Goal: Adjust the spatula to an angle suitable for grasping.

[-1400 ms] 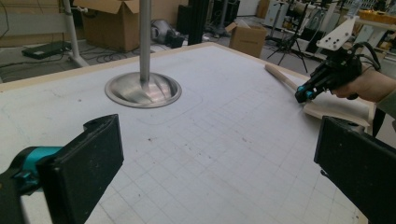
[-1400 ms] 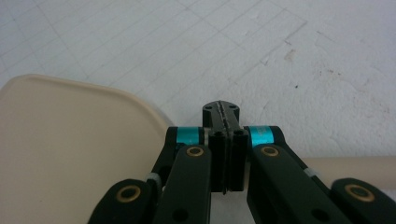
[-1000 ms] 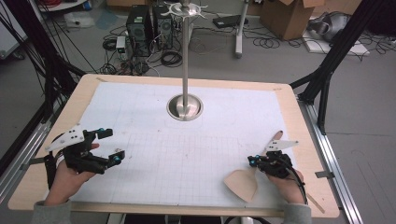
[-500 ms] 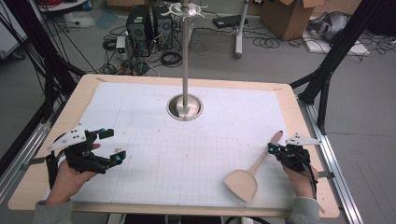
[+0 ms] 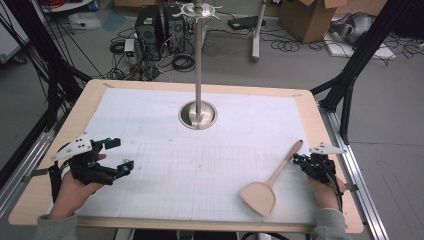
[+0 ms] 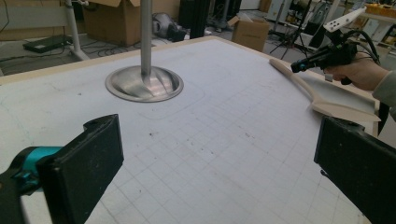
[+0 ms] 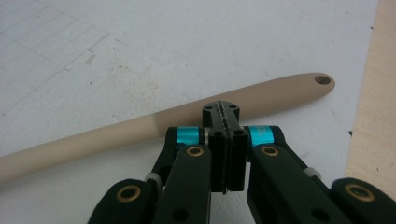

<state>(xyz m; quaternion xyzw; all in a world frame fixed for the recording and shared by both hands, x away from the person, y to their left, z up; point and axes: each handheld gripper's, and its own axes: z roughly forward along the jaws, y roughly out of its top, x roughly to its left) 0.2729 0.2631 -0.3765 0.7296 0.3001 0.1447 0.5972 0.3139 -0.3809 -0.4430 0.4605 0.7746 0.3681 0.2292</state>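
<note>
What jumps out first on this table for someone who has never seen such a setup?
A tall metal pole rises from a round base at the table's middle. A pale wooden spatula lies flat at the near right. The shut right tool sits beside its handle, while the left tool stands wide open at the near left.

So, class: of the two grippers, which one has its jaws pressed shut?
The right gripper, beside the wooden spatula handle at the table's right edge: its two black jaws meet with no gap. The left gripper has its jaws spread wide apart.
</note>
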